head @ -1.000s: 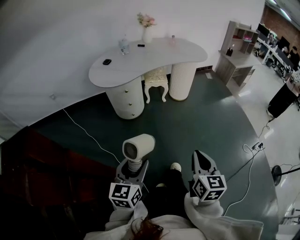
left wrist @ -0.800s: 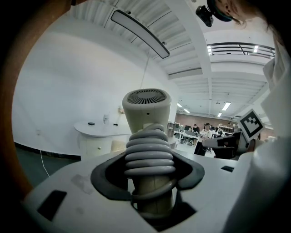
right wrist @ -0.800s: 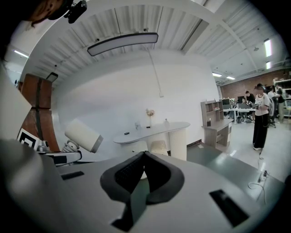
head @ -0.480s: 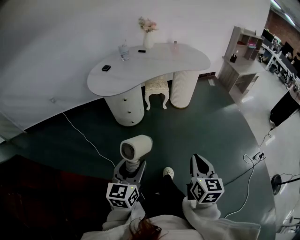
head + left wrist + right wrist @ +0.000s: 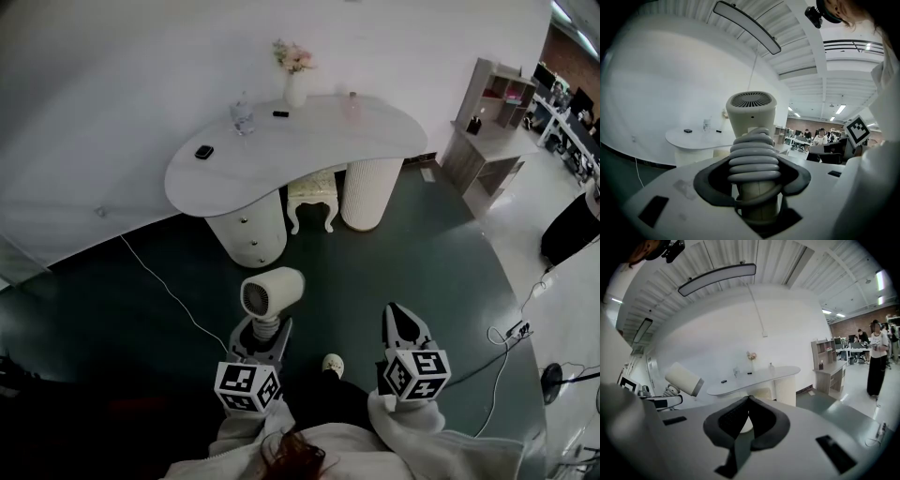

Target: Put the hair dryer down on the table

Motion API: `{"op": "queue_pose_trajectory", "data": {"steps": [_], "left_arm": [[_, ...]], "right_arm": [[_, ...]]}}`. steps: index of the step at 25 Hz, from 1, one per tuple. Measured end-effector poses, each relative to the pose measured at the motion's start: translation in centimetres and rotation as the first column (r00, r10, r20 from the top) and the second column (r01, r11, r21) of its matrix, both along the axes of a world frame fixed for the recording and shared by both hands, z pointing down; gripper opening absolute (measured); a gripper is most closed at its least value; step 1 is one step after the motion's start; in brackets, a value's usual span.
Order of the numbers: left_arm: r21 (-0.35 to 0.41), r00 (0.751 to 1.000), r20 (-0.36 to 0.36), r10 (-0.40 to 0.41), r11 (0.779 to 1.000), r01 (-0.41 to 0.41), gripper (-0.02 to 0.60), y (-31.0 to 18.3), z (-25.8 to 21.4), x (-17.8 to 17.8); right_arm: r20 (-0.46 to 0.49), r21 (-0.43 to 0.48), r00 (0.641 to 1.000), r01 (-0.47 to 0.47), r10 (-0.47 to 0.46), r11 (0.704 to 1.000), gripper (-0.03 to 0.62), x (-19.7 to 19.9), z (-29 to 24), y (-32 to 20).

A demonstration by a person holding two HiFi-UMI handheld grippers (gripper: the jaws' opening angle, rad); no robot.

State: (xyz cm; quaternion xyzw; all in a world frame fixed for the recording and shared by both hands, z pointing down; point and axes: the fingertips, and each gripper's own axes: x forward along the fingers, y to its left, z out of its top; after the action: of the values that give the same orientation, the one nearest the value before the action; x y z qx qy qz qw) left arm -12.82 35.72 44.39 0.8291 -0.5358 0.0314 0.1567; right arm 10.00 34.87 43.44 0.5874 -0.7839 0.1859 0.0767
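Left hand-held gripper [image 5: 264,330] is clamped on the handle of the cream plastic hair dryer [image 5: 272,291], well apart from the white curved surface [image 5: 309,150]; the right hand-held gripper [image 5: 747,399] is closed, empty. Dryer seems stiff, smooth, top-heavy: the handle hold suits.

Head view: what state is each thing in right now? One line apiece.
hair dryer: upright, clamped by its handle, not yet on the table
cord: coiled round the handle
left gripper: shut on the hair dryer
right gripper: shut, empty
vase: upright on the table
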Motion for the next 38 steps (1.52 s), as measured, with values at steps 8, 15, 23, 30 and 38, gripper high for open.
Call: {"op": "queue_pose_trajectory", "data": {"steps": [8,15,23,30,38], "left_arm": [[0.012,1.0,-0.009,-0.016,1.0,0.017,0.235,-5.3,0.3,2.0],[0.023,0.999,-0.011,-0.036,0.999,0.036,0.233,-8.0,0.3,2.9],[0.012,0.998,-0.006,-0.058,0.998,0.058,0.234,-8.2,0.8,2.9],[-0.001,0.998,0.002,-0.07,0.998,0.07,0.234,-7.8,1.0,2.4],[-0.007,0.997,0.006,-0.071,0.997,0.071,0.234,-8.9,1.6,1.9]], "right_arm": [[-0.004,0.007,0.999,0.038,-0.038,0.999,0.05,1.1,0.3,-5.9],[-0.002,0.013,0.999,0.05,-0.05,0.999,0.049,2.3,0.4,-8.8],[0.012,-0.003,0.997,0.081,-0.08,0.997,0.049,1.8,1.3,-9.3],[0.023,-0.019,0.995,0.099,-0.098,0.995,0.049,1.3,1.7,-8.7],[0.023,-0.02,0.996,0.087,-0.087,0.996,0.05,1.3,2.1,-9.7]]}}
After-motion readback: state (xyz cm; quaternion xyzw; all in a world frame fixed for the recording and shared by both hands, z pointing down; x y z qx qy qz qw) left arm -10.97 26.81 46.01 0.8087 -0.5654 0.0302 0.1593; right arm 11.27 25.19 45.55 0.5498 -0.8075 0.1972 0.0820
